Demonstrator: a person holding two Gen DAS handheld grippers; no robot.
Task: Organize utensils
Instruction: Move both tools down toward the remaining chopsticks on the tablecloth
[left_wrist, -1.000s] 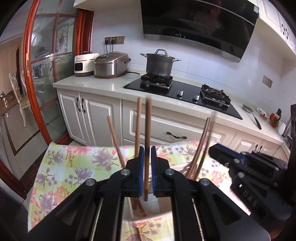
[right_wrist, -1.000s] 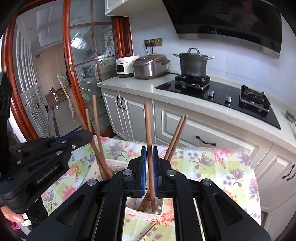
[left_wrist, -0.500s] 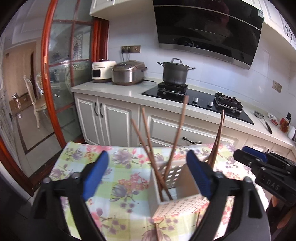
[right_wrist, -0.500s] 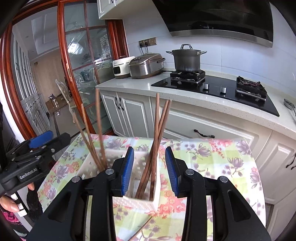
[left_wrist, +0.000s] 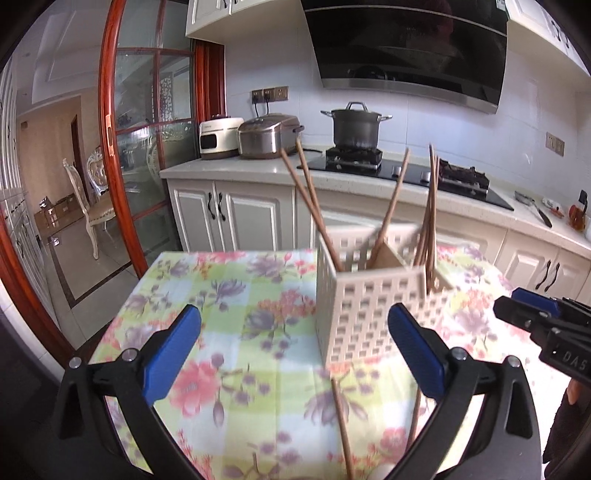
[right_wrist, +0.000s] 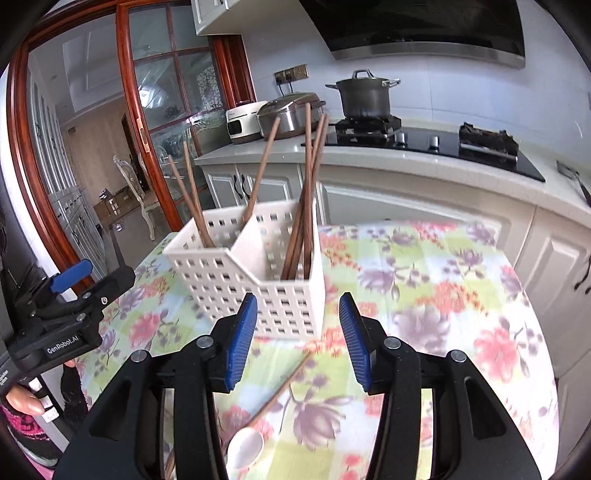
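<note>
A white perforated utensil holder (left_wrist: 365, 306) stands on the floral tablecloth (left_wrist: 229, 295), with several brown chopsticks (left_wrist: 314, 206) leaning in its compartments. It also shows in the right wrist view (right_wrist: 255, 280) with chopsticks (right_wrist: 308, 192). My left gripper (left_wrist: 293, 349) is wide open and empty, low in front of the holder. My right gripper (right_wrist: 297, 336) is open and empty, just in front of the holder. Loose chopsticks (left_wrist: 341, 428) lie on the cloth by the left gripper. A chopstick (right_wrist: 284, 387) and a white spoon (right_wrist: 245, 448) lie under the right gripper.
Behind the table runs a kitchen counter (left_wrist: 236, 166) with a rice cooker (left_wrist: 267, 134), a pot (left_wrist: 356, 123) on a black hob, and white cabinets. A red-framed glass door (left_wrist: 122, 147) stands at the left. The right gripper (left_wrist: 550, 332) shows at the right edge of the left wrist view.
Both grippers were shut on chopsticks over the holder, then opened and let them drop in. Both have since pulled back and down from the holder.
</note>
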